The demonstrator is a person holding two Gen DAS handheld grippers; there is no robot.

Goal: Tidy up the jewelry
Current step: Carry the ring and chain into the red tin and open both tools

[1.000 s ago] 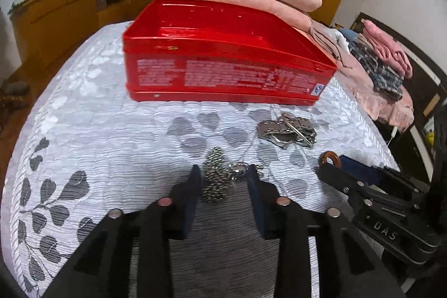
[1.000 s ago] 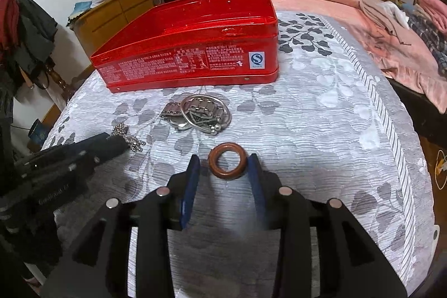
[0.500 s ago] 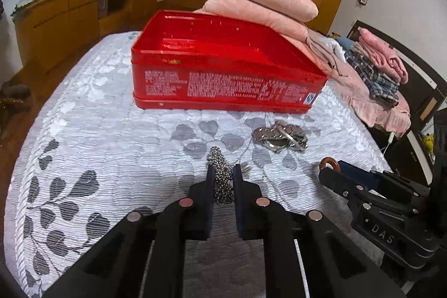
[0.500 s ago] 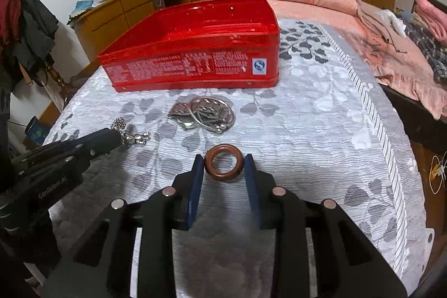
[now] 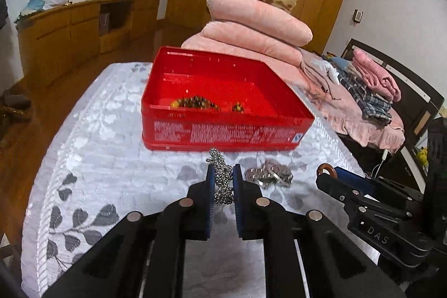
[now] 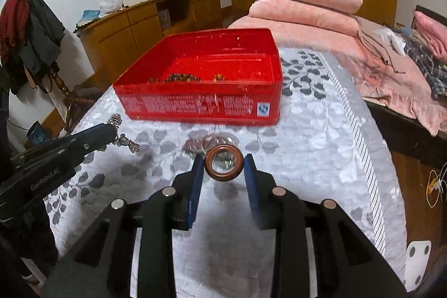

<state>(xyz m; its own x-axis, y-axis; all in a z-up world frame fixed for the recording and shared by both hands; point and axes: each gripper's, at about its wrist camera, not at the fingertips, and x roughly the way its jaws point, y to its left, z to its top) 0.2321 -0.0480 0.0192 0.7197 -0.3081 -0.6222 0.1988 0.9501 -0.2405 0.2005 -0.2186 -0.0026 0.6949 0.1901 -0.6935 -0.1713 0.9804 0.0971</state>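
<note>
Red metal tin [image 5: 223, 130], lid off, sits on the grey leaf-patterned bed [image 5: 97, 158] ahead of me, with beaded jewelry [image 5: 195, 102] already inside. My left hand-held gripper [image 5: 222, 180] is clenched on a silver ball chain [image 5: 222, 183], lifted clear of the bed; my right hand-held gripper [image 6: 223, 166] pinches a brown ring [image 6: 223, 164] by its edges. I judge both pieces are mid-carry toward the tin; next I must bring each over the rim and release. A heap of silver bracelets [image 5: 269, 175] remains on the bed near the tin. Motion blur softens it, and the tin's near wall hides most of its floor.
</note>
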